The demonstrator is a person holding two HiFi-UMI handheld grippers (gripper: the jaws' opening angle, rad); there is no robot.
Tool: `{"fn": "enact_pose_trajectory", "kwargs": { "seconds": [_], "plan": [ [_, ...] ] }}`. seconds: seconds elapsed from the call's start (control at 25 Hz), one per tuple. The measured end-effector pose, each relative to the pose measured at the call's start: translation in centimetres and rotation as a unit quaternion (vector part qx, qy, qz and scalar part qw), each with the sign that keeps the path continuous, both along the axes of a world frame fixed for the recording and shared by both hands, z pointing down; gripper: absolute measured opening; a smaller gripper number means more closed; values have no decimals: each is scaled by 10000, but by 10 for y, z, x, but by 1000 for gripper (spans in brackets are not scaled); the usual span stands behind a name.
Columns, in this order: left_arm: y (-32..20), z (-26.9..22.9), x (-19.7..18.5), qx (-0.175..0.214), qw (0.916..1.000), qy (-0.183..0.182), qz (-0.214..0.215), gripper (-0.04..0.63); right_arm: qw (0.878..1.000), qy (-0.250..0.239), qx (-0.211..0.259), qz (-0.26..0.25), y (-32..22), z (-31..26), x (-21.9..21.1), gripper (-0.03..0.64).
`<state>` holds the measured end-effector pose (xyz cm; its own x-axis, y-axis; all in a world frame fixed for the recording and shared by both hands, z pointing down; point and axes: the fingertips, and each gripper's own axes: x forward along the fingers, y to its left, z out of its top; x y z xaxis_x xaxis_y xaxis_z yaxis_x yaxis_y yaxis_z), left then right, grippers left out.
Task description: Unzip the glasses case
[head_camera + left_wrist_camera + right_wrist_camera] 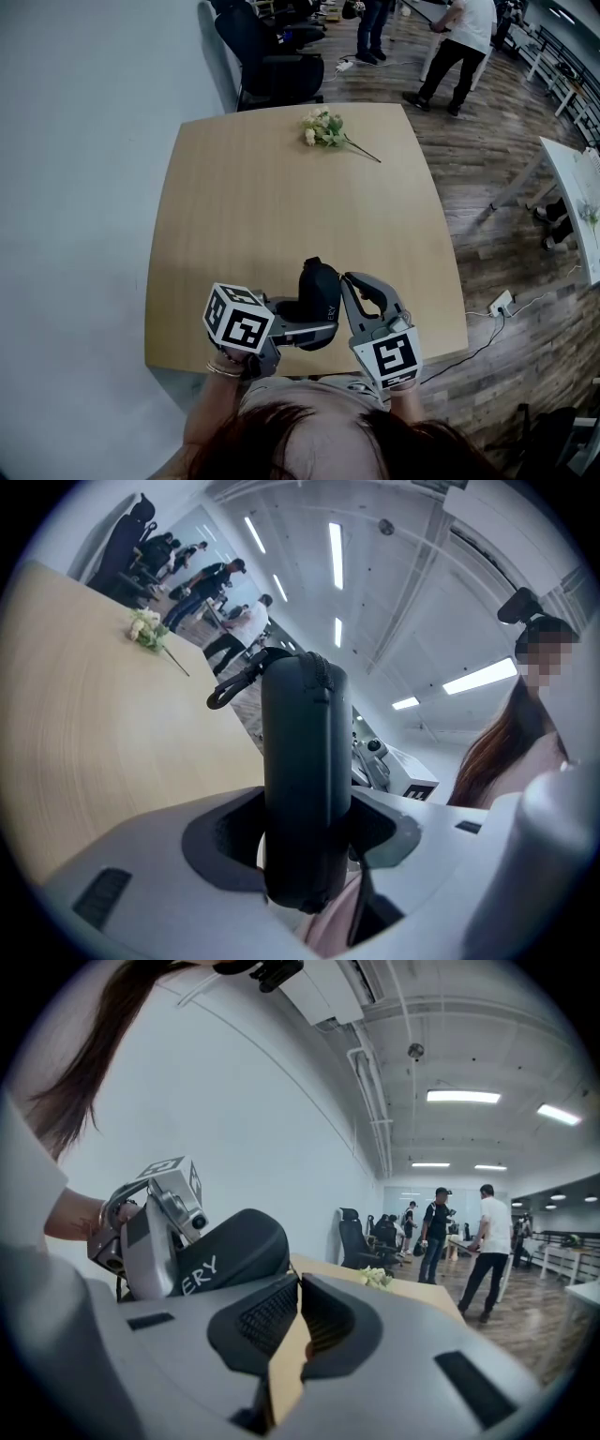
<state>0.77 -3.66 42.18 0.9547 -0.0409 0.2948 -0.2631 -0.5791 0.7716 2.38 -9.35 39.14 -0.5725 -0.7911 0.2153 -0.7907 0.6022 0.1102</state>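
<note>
**Operator:** What do I have right now?

**Spotter:** Your left gripper point(305, 844) is clamped on one end of the glasses case point(319, 284), pads pressing both flat sides. The case stands on edge, zip seam facing back at you, above the near edge of the table point(281, 206). Your right gripper point(298, 1283) has its jaws closed tip to tip. I see nothing between them, and they sit just beside the case's upper end.

**Operator:** So what can go wrong?

**Spotter:** First, you hold the case by one end only. Tug the zip hard and the case can likely pivot or slide out of the pads. That close to the table edge, it could fall to the floor.

**Operator:** And the right side?

**Spotter:** With those jaws together you can't take the zip tab. You need to part them first. Watch the dark loop point(230, 688) hanging off the far end. Pinch that by mistake and you only drag the whole case. I can't make out the tab itself from here, so check before you close.
</note>
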Motion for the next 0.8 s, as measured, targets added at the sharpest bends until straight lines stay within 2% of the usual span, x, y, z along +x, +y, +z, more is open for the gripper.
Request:
{"fn": "enact_pose_trajectory", "kwargs": {
  "seconds": [0.8],
  "plan": [
    [14, 19, -2, -194, 9972, -422, 589, 249, 9982, 577, 100, -134, 7, 14, 2, 18]
  ]
}}
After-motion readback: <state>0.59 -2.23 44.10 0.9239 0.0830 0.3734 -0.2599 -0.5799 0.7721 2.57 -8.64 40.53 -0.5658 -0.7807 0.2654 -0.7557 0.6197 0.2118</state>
